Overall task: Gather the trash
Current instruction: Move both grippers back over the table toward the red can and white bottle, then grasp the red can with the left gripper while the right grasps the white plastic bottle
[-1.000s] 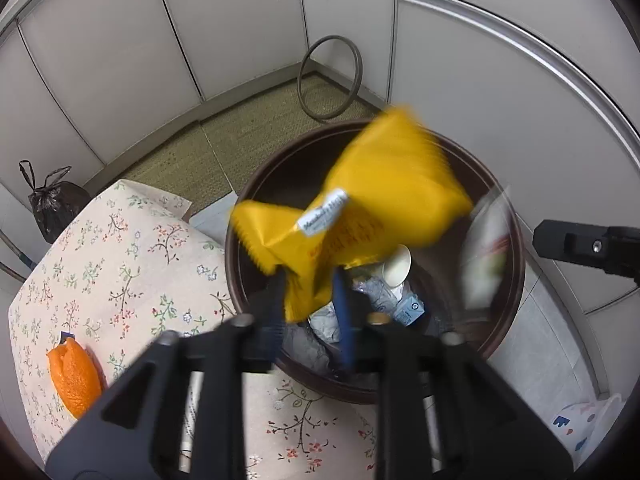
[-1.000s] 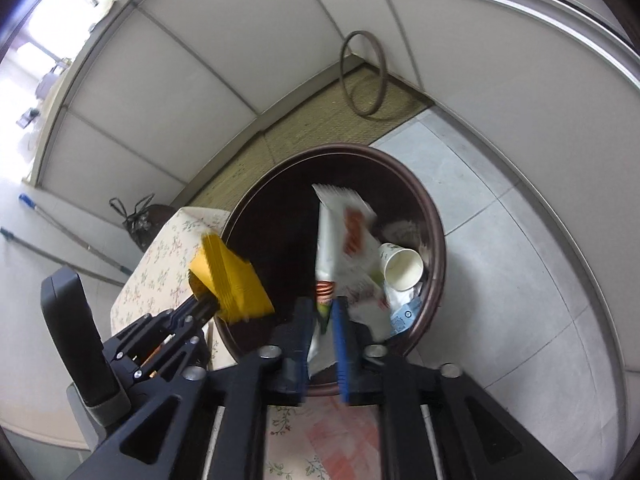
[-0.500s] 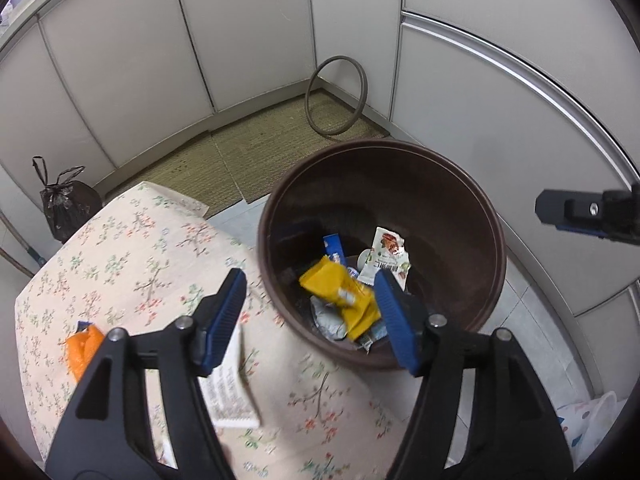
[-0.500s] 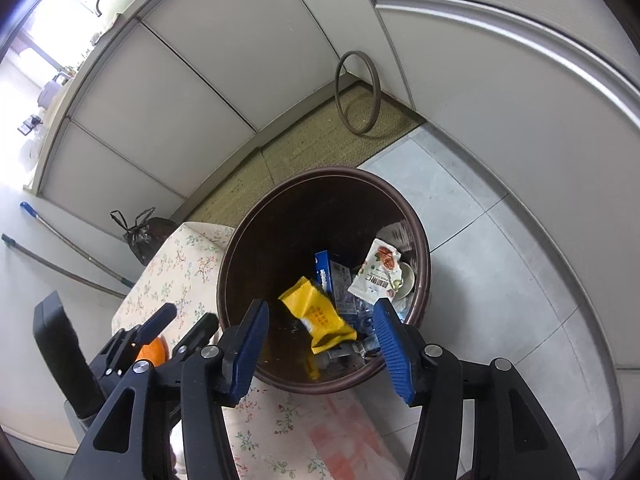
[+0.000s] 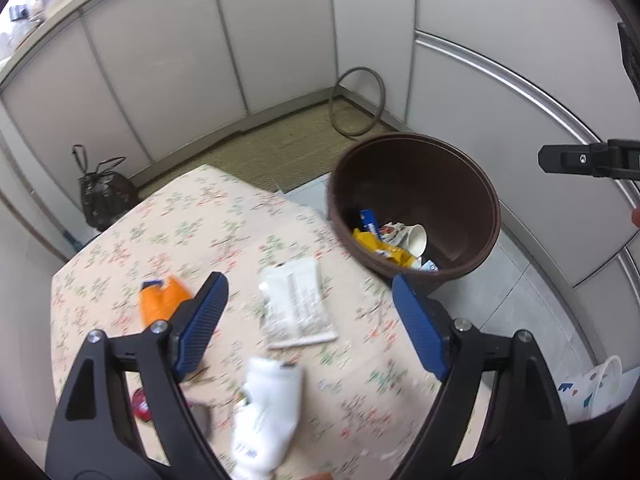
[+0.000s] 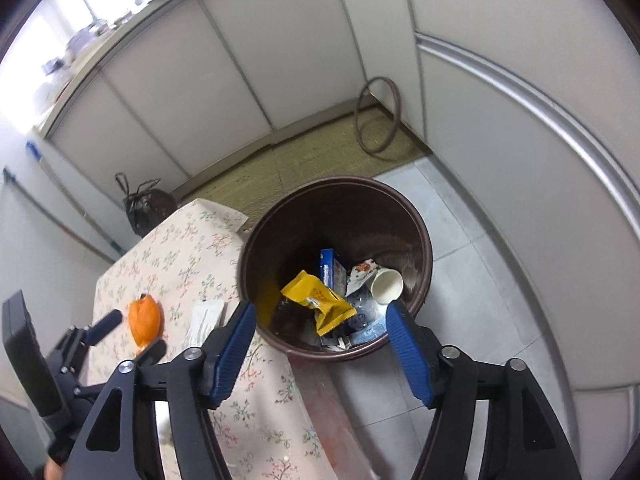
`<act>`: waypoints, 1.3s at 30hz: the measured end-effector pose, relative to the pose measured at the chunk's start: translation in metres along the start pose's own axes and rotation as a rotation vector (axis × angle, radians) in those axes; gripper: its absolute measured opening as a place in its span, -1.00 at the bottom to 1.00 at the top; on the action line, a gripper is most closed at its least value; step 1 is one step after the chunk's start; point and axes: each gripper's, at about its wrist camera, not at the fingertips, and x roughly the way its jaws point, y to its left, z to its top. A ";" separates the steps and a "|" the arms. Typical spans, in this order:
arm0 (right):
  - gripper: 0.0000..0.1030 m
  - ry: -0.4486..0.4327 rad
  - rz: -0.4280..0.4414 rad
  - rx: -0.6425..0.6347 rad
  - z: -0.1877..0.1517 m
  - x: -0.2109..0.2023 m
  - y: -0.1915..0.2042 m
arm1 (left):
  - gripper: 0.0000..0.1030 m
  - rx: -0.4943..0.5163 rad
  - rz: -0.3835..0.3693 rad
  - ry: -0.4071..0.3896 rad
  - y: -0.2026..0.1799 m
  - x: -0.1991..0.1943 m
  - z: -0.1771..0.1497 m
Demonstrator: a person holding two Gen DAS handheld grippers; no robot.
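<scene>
**Two wrappers dropped in the bin; more trash waits on the desk**

On the left of the floral desk (image 5: pixel 192 216) the orange wrapper (image 5: pixel 160 300) lies flat, with a white printed packet (image 5: pixel 298 300) just to its right and a crumpled white bag (image 5: pixel 268 412) nearer the camera. None of them is in the bin yet. The left claw (image 5: pixel 308 320), which a second ago pinched the yellow wrapper over the bin, is now released, its jaws opening with nothing between them, and it looks down on the desk instead. Further right, the brown bin (image 6: pixel 424 240) stands on the floor against the desk's edge; the yellow wrapper (image 6: pixel 320 300) and the white-and-red packet (image 6: pixel 362 270) now lie inside beside a paper cup (image 6: pixel 386 286). The right claw (image 6: pixel 320 344) has let go too, its jaws opening and empty above the bin. That round looks complete; the desk litter is probably next.
</scene>
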 end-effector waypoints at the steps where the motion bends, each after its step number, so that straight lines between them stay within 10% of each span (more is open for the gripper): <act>1: 0.43 -0.007 -0.004 -0.018 -0.002 -0.004 0.006 | 0.72 -0.016 0.001 -0.001 0.008 -0.006 -0.004; 15: 0.60 0.015 -0.006 -0.189 -0.028 -0.002 0.080 | 0.86 -0.251 0.034 0.130 0.101 -0.038 -0.063; 29: 0.61 0.113 -0.024 -0.278 -0.048 0.042 0.134 | 0.86 -0.670 0.004 0.364 0.178 0.019 -0.130; 39: 0.61 0.249 -0.012 -0.312 -0.074 0.085 0.158 | 0.41 -0.891 0.013 0.398 0.193 0.067 -0.150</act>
